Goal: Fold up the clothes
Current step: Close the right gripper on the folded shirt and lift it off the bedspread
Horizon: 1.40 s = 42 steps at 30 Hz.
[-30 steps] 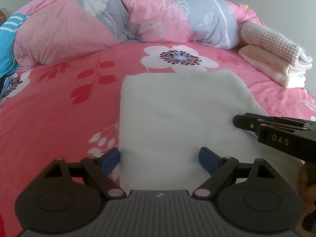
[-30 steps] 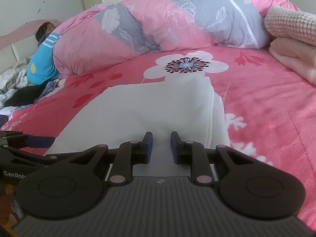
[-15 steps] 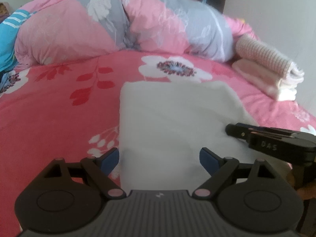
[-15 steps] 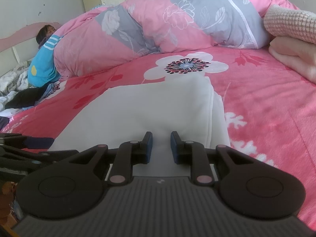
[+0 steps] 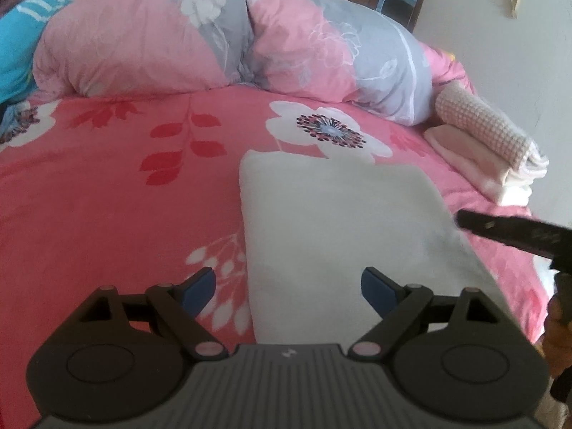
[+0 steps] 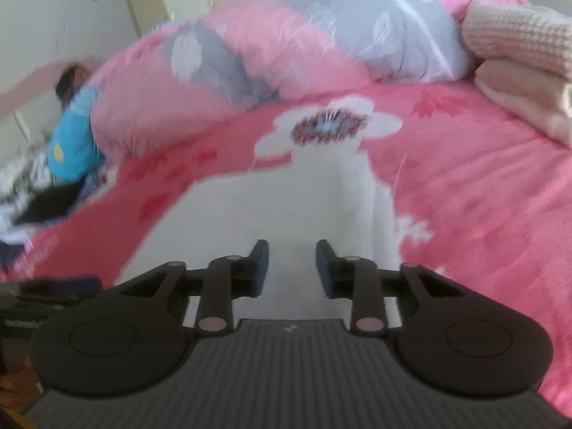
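A folded white garment (image 5: 343,236) lies flat near the bed's (image 5: 107,214) front edge. The left gripper (image 5: 286,287) hovers spread wide over its near left corner, gripping nothing; the right gripper (image 6: 292,268) is parted too, empty, above its near right side.

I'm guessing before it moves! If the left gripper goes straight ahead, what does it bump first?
Probably the white folded cloth: the open left gripper points along it. The rolled duvet lies well beyond; depth is unclear.

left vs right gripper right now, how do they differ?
The left gripper is spread wide, its fingers straddling the white garment's left edge; the right gripper shows a narrower gap, over the garment's middle. The left view is sharp; the right view is motion-blurred. Both are open, holding nothing, with blue pads.
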Each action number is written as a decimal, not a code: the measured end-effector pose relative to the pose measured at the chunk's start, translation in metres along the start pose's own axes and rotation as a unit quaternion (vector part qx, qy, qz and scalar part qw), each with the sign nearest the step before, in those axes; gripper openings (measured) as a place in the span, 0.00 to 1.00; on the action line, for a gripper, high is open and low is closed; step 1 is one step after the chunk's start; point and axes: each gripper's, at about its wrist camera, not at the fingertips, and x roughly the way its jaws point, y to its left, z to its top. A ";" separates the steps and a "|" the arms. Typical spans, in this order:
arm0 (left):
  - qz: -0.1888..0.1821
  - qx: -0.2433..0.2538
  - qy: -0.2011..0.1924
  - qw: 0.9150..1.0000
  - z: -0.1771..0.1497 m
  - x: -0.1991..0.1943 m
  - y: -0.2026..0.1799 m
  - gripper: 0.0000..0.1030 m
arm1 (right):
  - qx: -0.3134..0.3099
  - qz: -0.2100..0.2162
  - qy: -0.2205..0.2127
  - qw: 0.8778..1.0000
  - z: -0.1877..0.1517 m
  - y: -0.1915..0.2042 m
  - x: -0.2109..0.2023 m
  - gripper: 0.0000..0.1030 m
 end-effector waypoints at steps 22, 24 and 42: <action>-0.184 -0.060 0.076 0.978 0.048 0.102 0.051 0.87 | 0.206 0.236 0.174 0.933 0.037 -0.122 0.112 0.84; -0.193 -0.052 0.076 0.977 0.052 0.109 0.050 0.87 | 0.193 0.254 0.185 0.929 0.042 -0.120 0.127 0.82; -0.139 -0.003 0.047 0.989 0.071 0.095 0.034 0.33 | 0.056 0.202 0.157 0.965 0.066 -0.066 0.138 0.18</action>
